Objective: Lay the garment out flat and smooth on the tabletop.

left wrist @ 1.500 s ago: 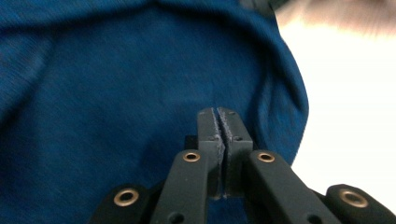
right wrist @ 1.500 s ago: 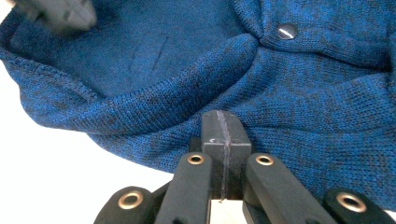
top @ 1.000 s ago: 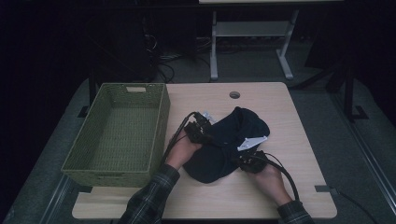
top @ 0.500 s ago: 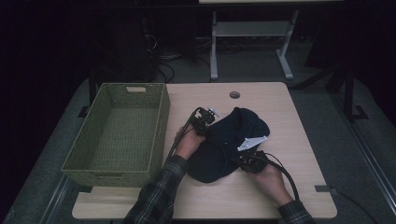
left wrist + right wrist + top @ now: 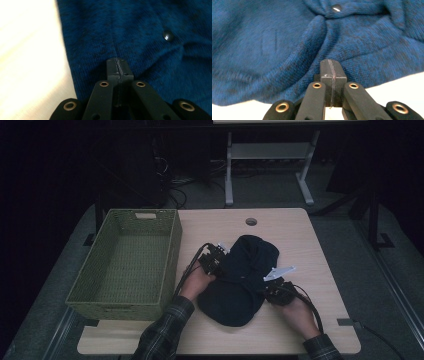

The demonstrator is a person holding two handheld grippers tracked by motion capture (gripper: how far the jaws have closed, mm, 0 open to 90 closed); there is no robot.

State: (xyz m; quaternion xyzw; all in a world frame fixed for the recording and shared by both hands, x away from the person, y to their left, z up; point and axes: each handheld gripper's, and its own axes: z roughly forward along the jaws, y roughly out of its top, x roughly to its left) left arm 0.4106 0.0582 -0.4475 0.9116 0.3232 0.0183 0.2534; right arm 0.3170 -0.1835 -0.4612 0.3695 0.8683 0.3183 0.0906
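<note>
Right now both grippers sit at a dark blue knitted garment (image 5: 240, 280) bunched on the wooden table (image 5: 320, 250). The left gripper (image 5: 216, 262) is at the garment's left edge in the high view; seen from its own camera, its jaws are pressed fully together, pad against pad, with the blue knit (image 5: 140, 32) lying directly ahead of and beneath the tips. Whether any fabric is pinched between them cannot be told. A small dark button (image 5: 168, 35) lies ahead of the tips and off to their right, and the bare tabletop (image 5: 30, 62) shows to their left.

The right gripper (image 5: 275, 287) is at the garment's opposite edge, its jaws likewise clenched tight together. From its own camera the folded knit (image 5: 287, 50) spreads just beyond the tips, a button (image 5: 336, 8) farther ahead, and the table (image 5: 397, 85) shows beside and below the jaws.

Beyond the left gripper's outer side stands a green woven basket (image 5: 85, 290), just beside the left hand (image 5: 196, 282).
</note>
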